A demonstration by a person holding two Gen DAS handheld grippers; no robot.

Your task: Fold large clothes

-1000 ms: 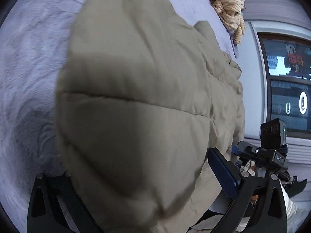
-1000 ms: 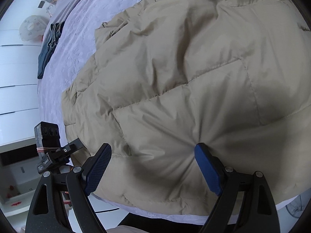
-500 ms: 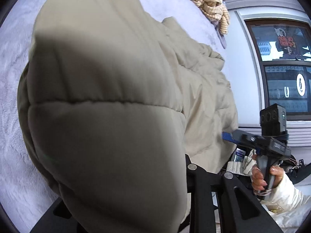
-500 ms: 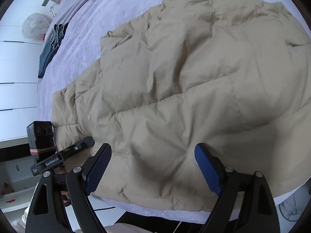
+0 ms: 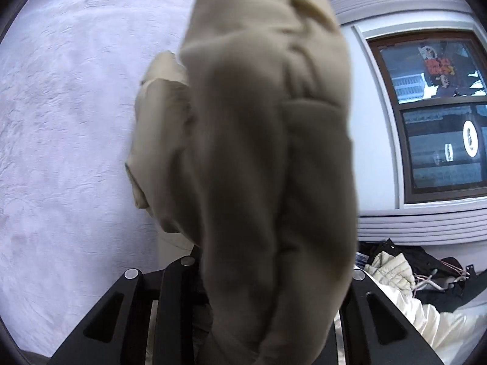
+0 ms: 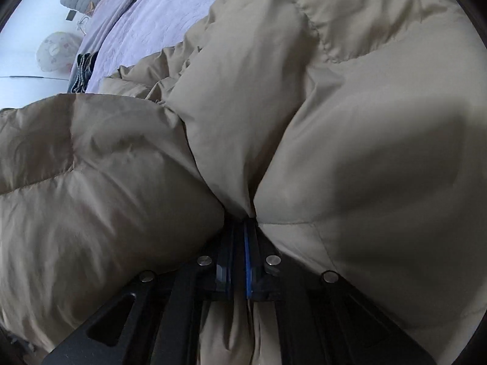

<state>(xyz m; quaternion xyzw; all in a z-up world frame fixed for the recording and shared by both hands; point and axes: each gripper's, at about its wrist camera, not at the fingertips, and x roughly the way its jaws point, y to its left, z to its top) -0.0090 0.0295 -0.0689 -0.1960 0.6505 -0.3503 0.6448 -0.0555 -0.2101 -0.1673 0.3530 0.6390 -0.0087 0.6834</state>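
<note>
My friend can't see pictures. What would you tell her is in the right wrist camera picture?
A big puffy tan coat fills almost the whole picture, and the right gripper at the bottom is shut on a pinch of it. Behind the coat lies a pale purple bed cover with a small dark garment at its edge.

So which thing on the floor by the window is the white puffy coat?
Find the dark window, then look below its sill to the heap of clothes on the floor. The white puffy coat lies against black clothing; its narrow stitched ridges and pale cream colour set it apart.
</note>
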